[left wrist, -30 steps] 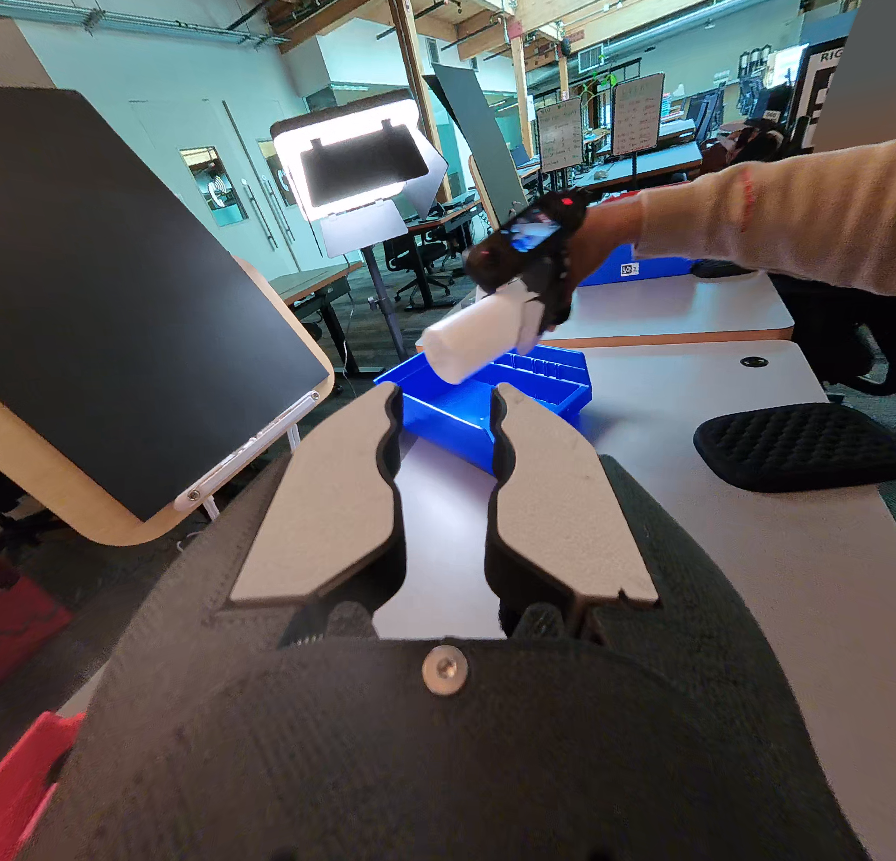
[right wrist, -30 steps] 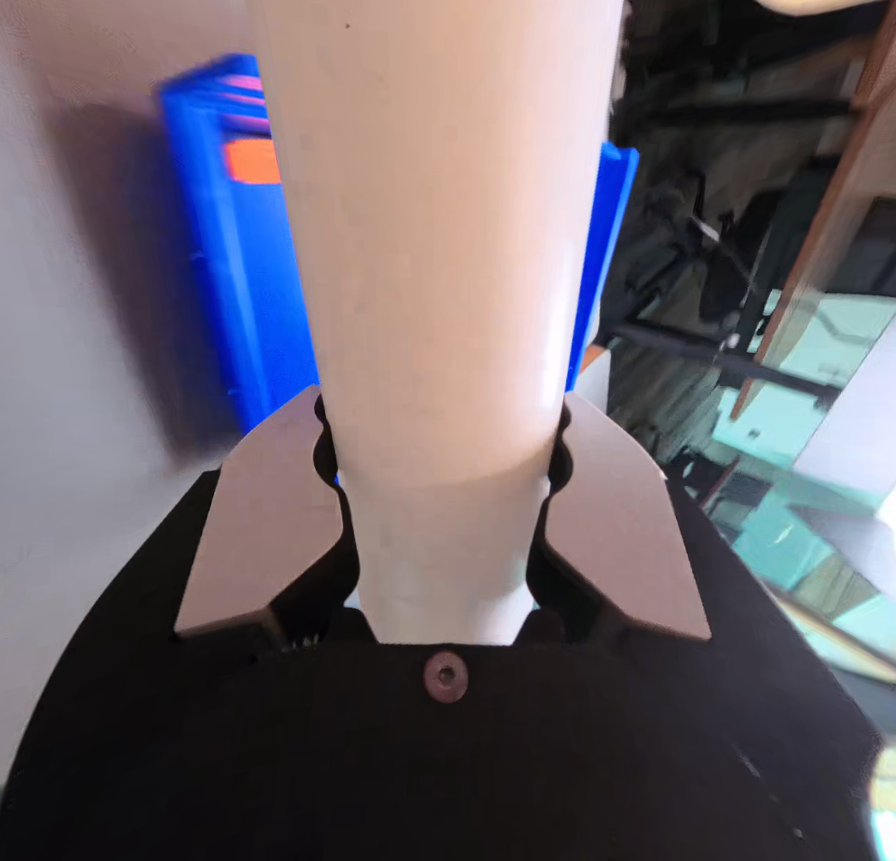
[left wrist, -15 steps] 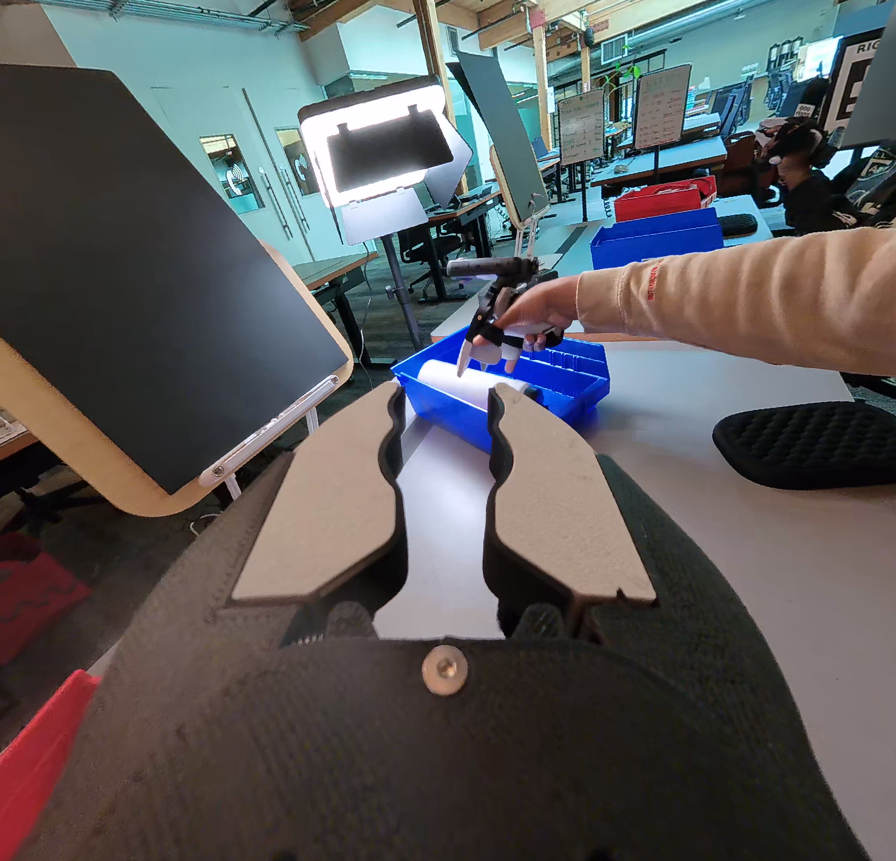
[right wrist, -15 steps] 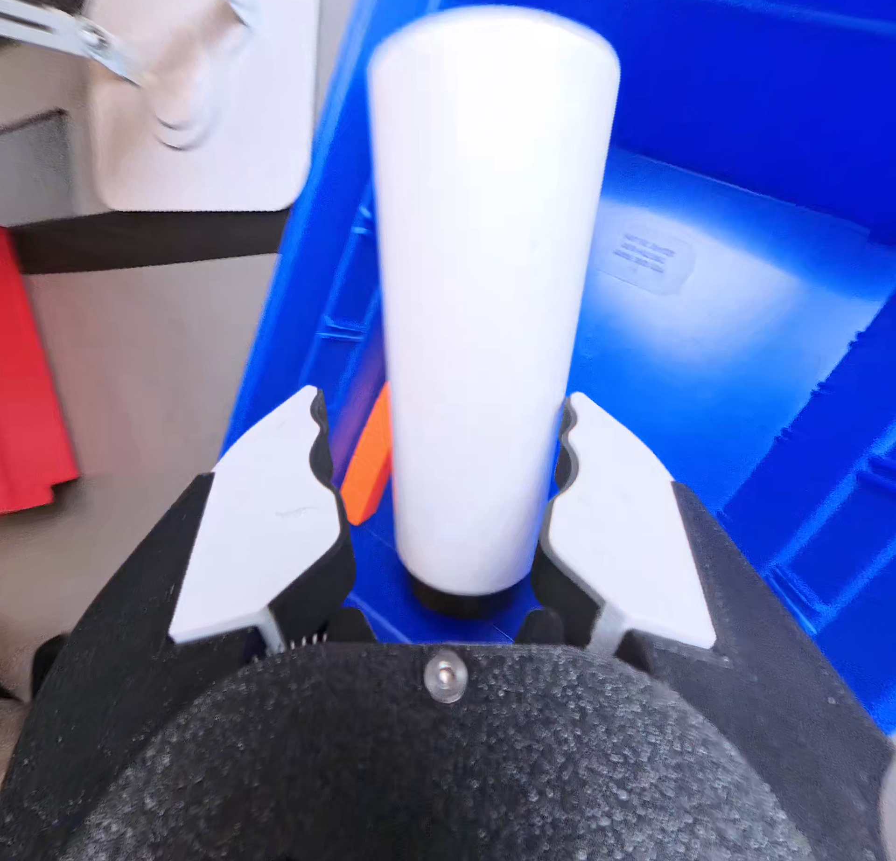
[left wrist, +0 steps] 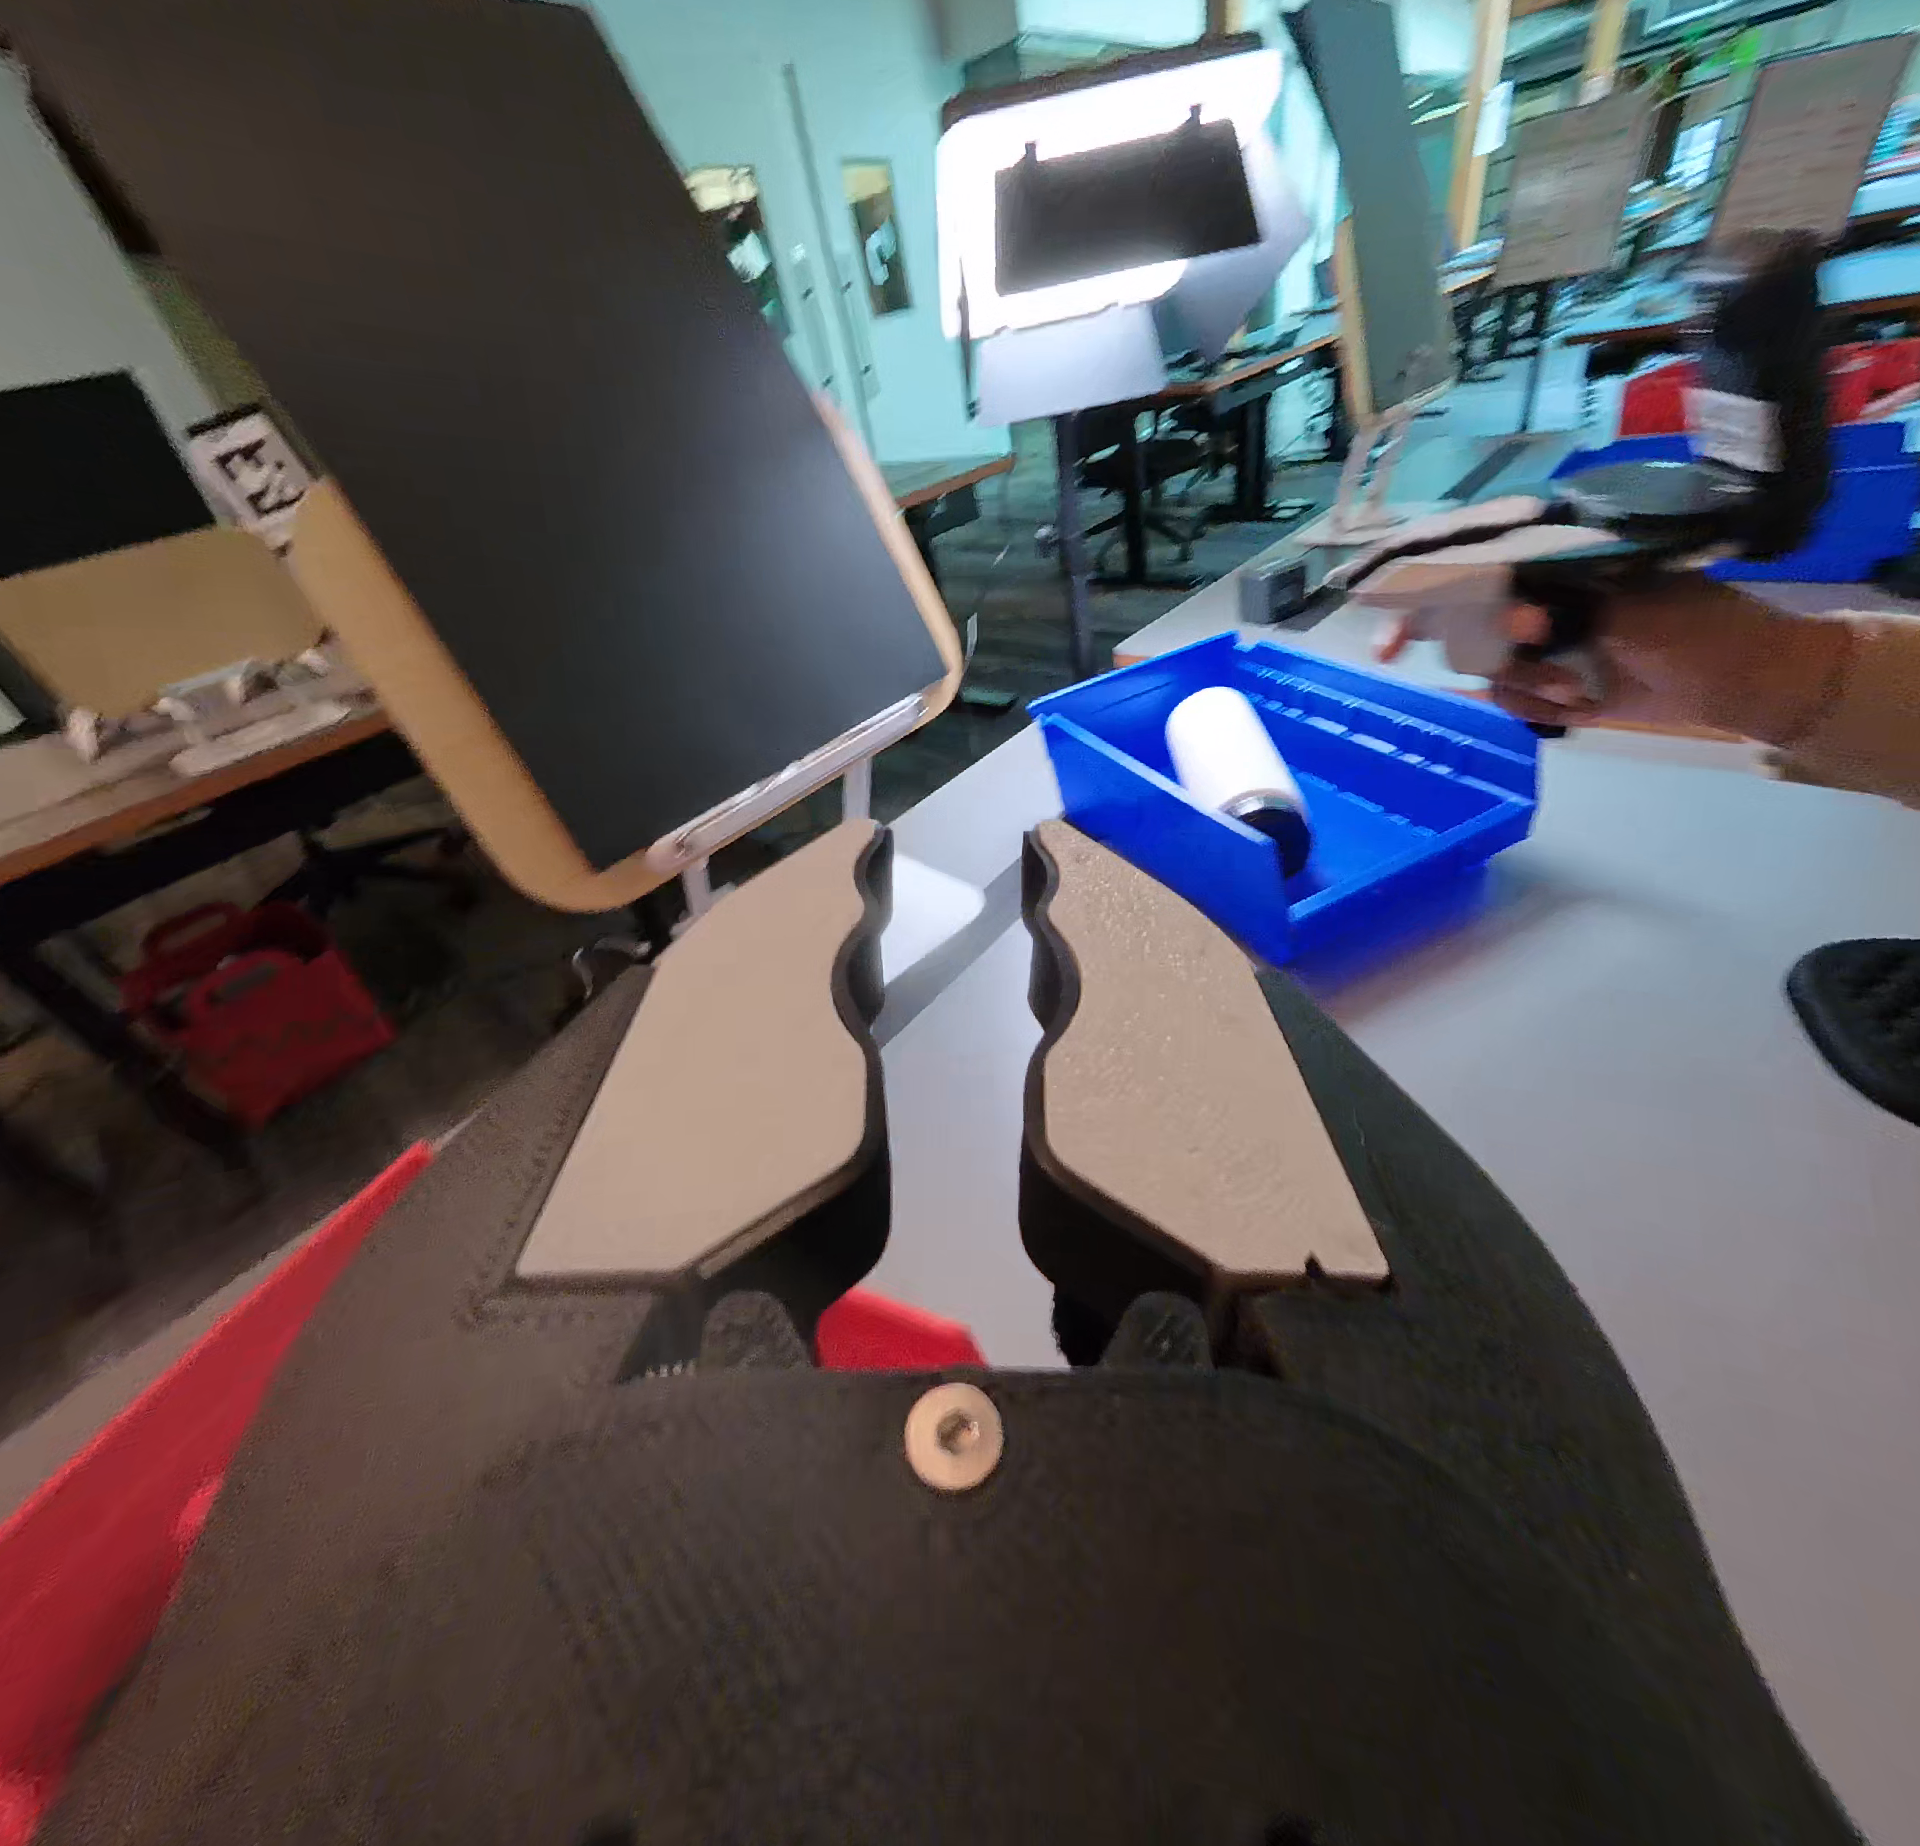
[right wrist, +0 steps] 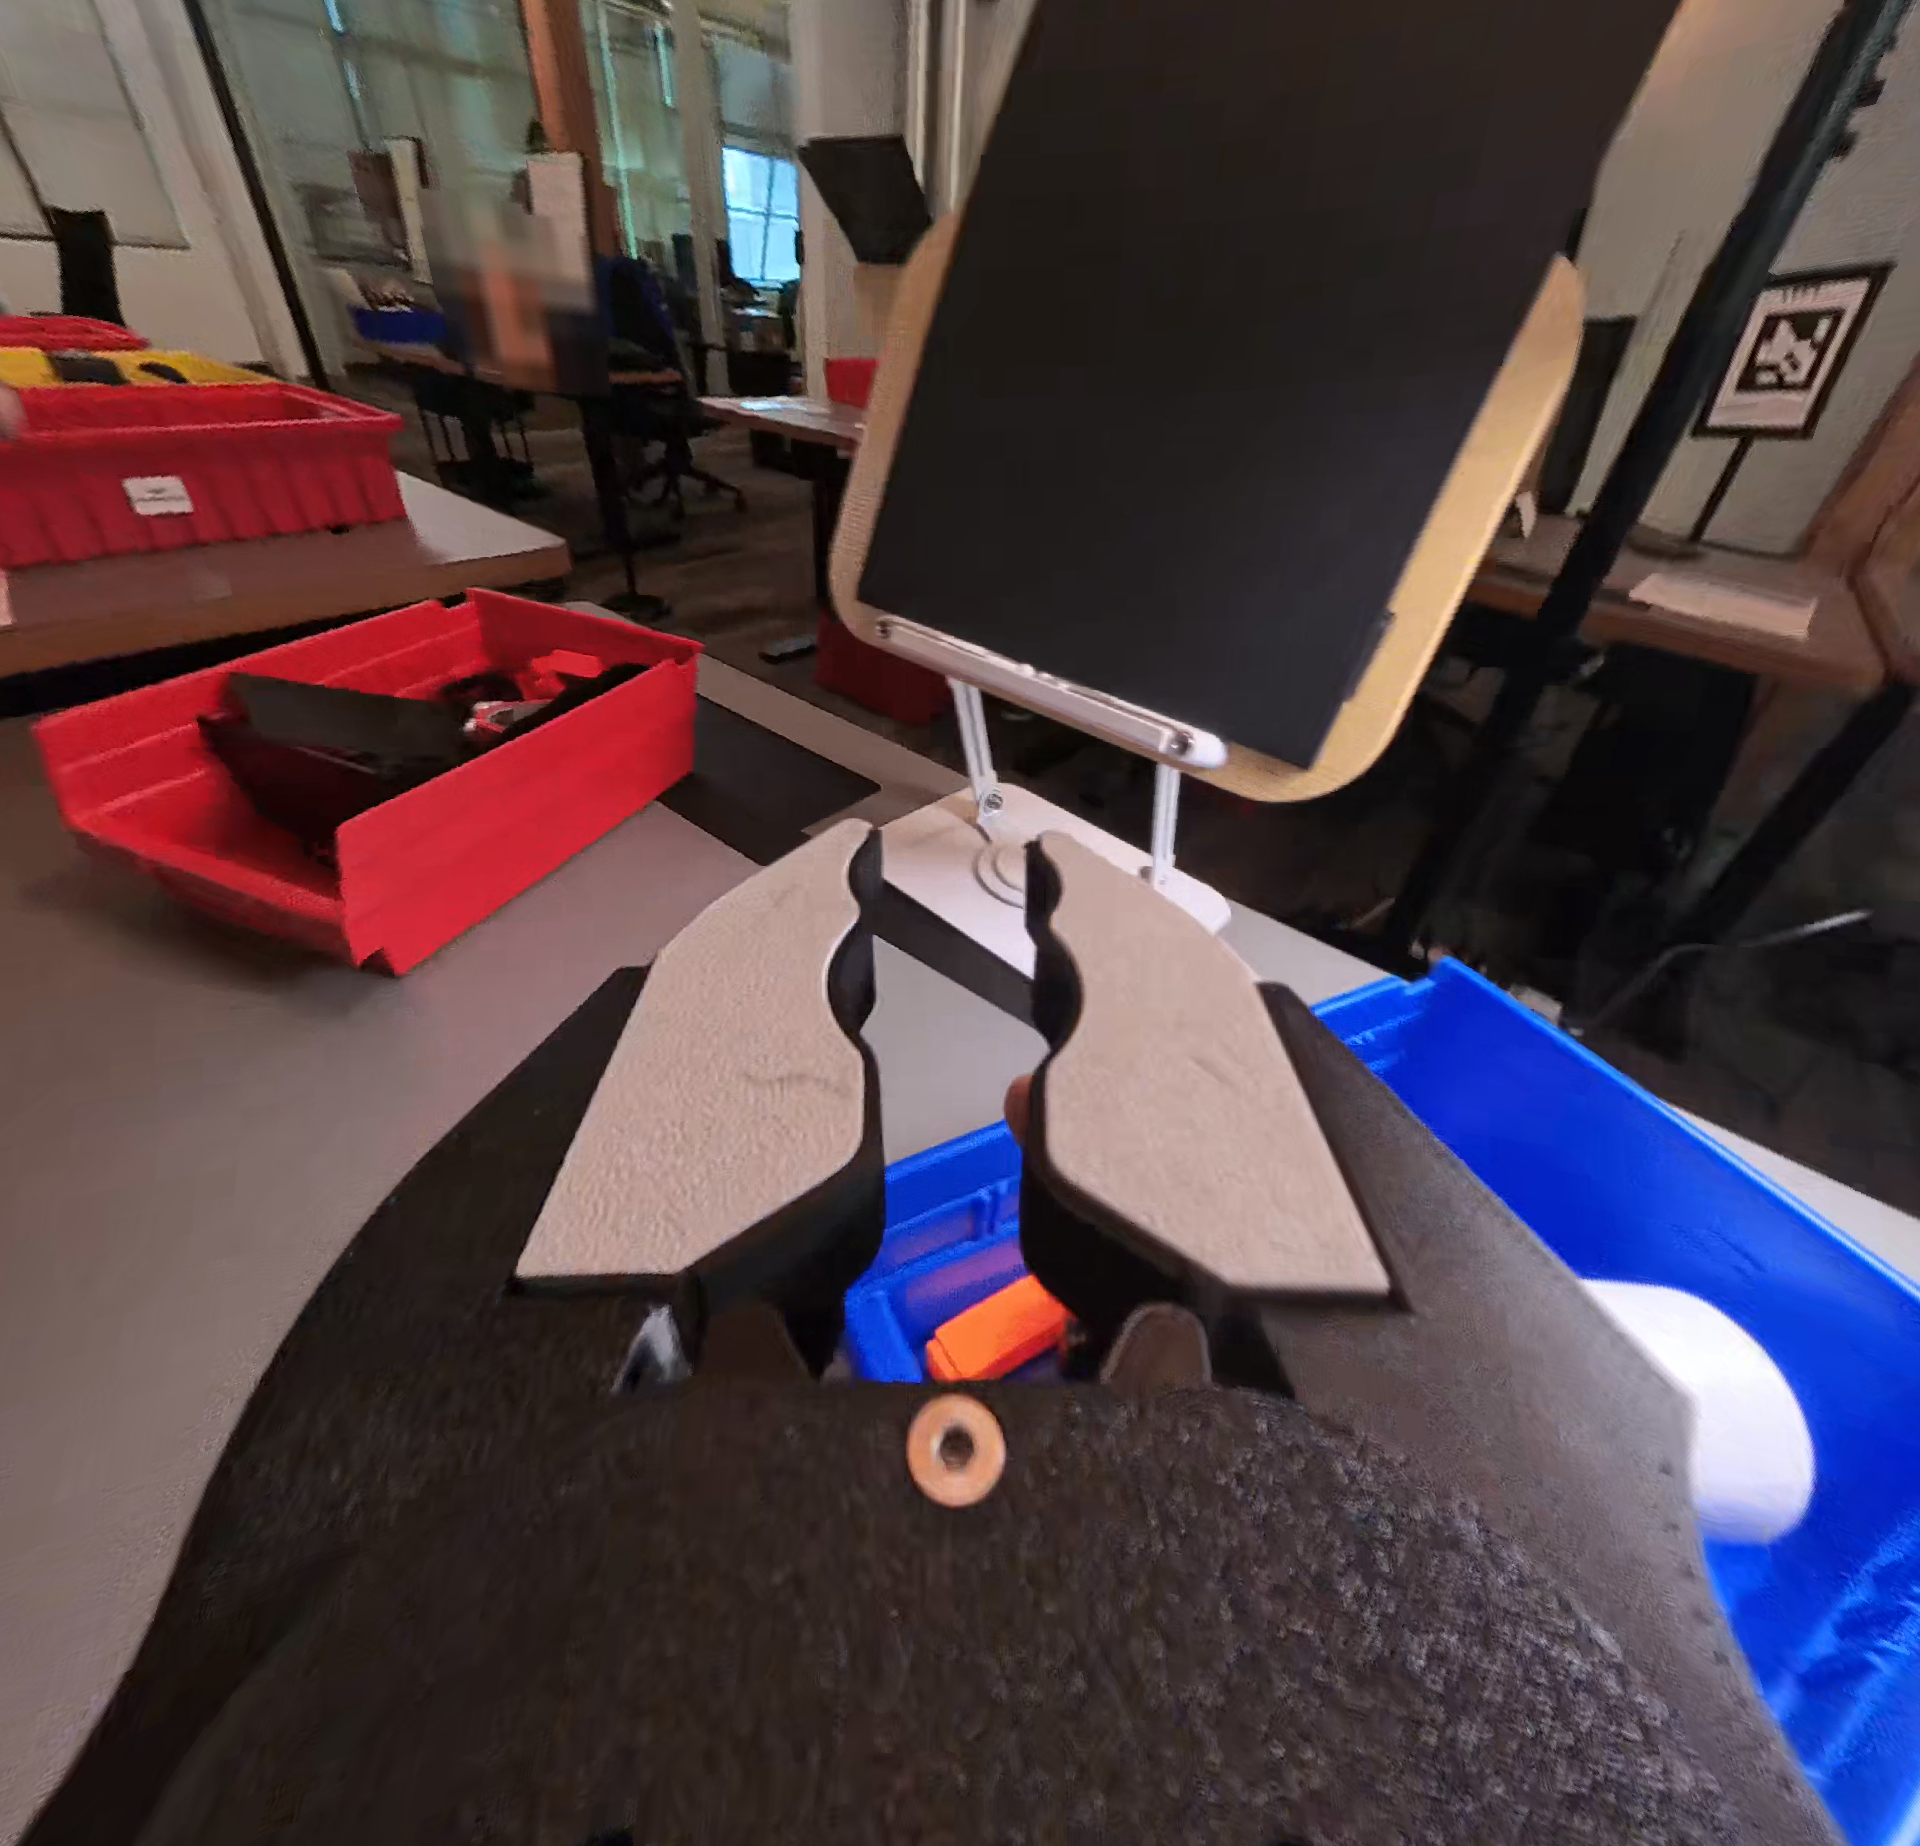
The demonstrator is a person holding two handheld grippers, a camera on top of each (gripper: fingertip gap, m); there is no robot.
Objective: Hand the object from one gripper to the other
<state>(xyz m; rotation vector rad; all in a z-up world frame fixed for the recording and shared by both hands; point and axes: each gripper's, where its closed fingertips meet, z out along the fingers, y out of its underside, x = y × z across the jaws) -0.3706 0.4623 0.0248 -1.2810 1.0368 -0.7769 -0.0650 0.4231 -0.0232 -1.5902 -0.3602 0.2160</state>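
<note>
A white bottle (left wrist: 1231,757) lies on its side in the blue bin (left wrist: 1143,820) on the grey table, free of both grippers. My left gripper (left wrist: 956,851) hovers short of the bin, jaws drawn close with a narrow gap and nothing between them. My right gripper (right wrist: 954,851) is above the blue bin (right wrist: 1662,1173), jaws equally close and empty. The bottle (right wrist: 1745,1422) shows at its lower right. In the left wrist view the right gripper (left wrist: 1455,591) is blurred, held in a hand above the bin's far side.
An orange piece (right wrist: 997,1323) lies in the blue bin. A red bin (right wrist: 416,840) with dark items stands to the left. A black board on a white stand (right wrist: 1195,342) rises behind the bins. A black pad (left wrist: 1860,1017) lies at the right. The left gripper's tips are roughly 30 cm from the right gripper's. The orange piece (right wrist: 997,1323) is closer to my right gripper, around 20 cm from its tips; the left tips are 40 cm off.
My right gripper let go of the white bottle in the blue bin, lifted away and drew its jaws in. My left gripper swung left and narrowed slightly.
</note>
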